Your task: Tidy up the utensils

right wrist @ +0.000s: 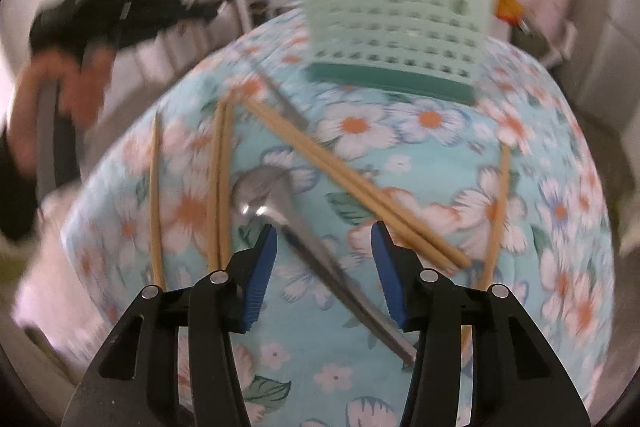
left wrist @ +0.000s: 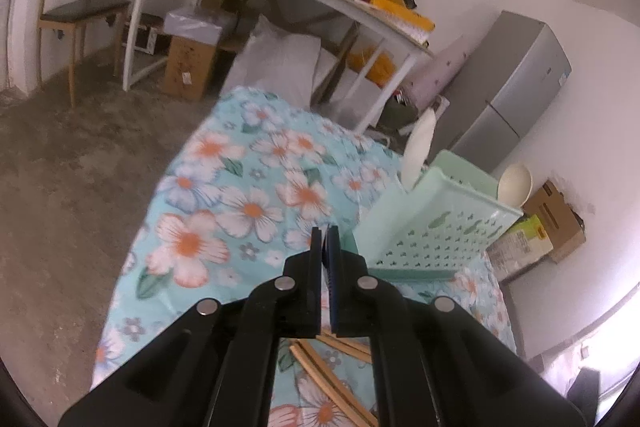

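Our spoon (right wrist: 276, 203) lies on the table (right wrist: 420, 163) among chopsticks (right wrist: 352, 187), between the parted jaws of our right hand-held gripper (right wrist: 324, 239). At twelve o'clock stands the basket (right wrist: 396, 23). At ten o'clock our left hand-held gripper (left wrist: 325, 239) is closed, empty.

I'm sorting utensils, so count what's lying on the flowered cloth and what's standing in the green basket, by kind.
Wooden chopsticks on the flowered cloth: 6
Silver metal spoon on the cloth: 1
Pale plastic spoons in the mint-green perforated basket: 2
Total: 9
A blurred grey strip near the basket is not counted.
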Available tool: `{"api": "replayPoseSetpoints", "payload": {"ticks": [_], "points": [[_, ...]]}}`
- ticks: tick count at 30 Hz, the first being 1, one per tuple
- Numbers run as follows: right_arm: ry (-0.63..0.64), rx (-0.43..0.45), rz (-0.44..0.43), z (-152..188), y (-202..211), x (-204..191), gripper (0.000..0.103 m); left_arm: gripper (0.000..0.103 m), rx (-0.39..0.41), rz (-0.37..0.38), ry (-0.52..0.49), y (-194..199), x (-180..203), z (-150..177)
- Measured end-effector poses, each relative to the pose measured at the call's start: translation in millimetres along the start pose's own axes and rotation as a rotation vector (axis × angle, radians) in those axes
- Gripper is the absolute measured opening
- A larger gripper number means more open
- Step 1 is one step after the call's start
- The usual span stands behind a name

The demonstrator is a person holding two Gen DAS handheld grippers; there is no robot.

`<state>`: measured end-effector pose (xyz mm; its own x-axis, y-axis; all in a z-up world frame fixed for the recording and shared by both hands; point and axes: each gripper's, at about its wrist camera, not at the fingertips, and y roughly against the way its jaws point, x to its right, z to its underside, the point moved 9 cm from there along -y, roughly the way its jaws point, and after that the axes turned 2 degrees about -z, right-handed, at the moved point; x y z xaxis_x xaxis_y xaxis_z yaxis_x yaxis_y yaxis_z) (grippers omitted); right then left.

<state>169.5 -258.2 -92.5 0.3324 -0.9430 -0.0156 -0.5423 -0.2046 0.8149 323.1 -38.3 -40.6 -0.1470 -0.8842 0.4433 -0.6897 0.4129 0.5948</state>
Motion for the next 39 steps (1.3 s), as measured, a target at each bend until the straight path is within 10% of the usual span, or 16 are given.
{"api": "replayPoseSetpoints", "payload": {"ticks": [19,26,39], "points": [[0.283,0.091,0.241,-29,-36,-29,0.01,0.002,0.049,-0.015,0.026,28,-19,-5],[0.167,0.162,0.254,-27,-10,-5,0.003,0.002,0.101,-0.018,-0.01,45,-10,-11],[-0.217,0.4,-0.034,-51,71,31,0.003,0.002,0.297,0.035,-0.117,114,40,-35]]}}
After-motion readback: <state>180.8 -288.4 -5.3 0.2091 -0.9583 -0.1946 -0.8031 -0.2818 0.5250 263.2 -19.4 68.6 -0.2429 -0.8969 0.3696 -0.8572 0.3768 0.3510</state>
